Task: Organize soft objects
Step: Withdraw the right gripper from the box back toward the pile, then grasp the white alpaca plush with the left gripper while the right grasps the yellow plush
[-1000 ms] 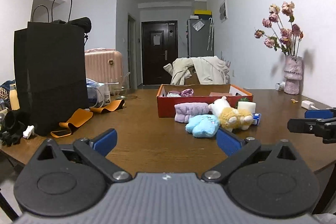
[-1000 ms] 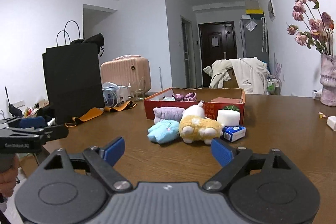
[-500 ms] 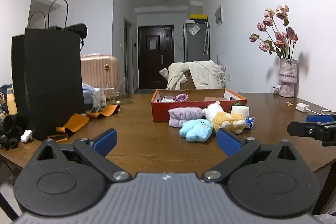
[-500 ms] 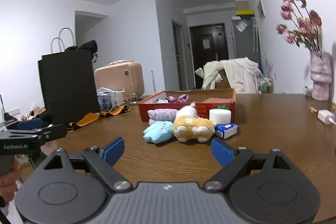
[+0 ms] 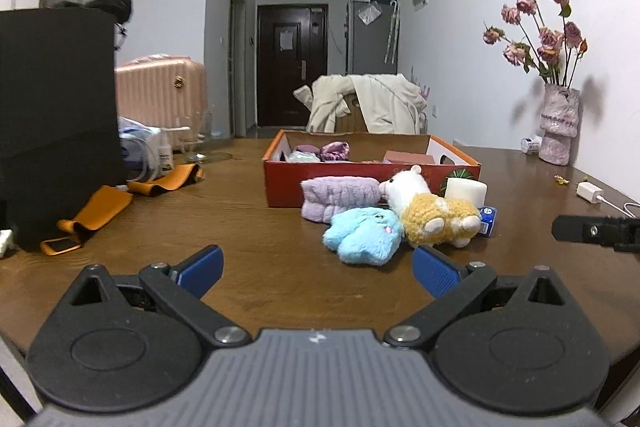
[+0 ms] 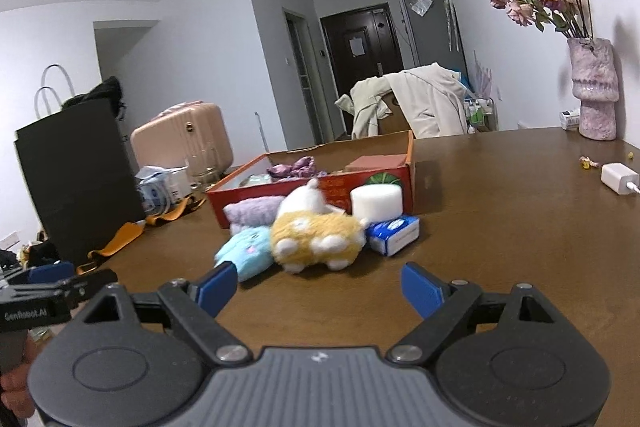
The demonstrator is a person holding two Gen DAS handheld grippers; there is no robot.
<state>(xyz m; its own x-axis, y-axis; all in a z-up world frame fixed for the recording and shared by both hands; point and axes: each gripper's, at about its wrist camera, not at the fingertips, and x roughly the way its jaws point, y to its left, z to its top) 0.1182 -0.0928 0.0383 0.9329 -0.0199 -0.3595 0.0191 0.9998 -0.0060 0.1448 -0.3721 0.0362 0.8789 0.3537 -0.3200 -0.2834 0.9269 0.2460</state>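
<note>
On the brown table (image 5: 248,227) a light blue plush (image 5: 362,235), a yellow and white plush animal (image 5: 436,213) and a folded purple fluffy cloth (image 5: 340,195) lie bunched in front of an open red cardboard box (image 5: 372,179). The box holds purple and pale soft items. My left gripper (image 5: 318,273) is open and empty, a short way before the blue plush. My right gripper (image 6: 320,289) is open and empty, close in front of the yellow plush (image 6: 316,237) and the blue plush (image 6: 246,253).
A white cylinder (image 6: 376,201) and a small blue and white packet (image 6: 394,233) lie right of the toys. A black paper bag (image 5: 52,123) and orange straps (image 5: 100,207) are at left. A vase of dried roses (image 5: 558,123) and a white charger (image 6: 618,179) are at right.
Both grippers have moved forward toward the pile of soft toys, which now looks larger. The right view has tilted. Both stay open.
</note>
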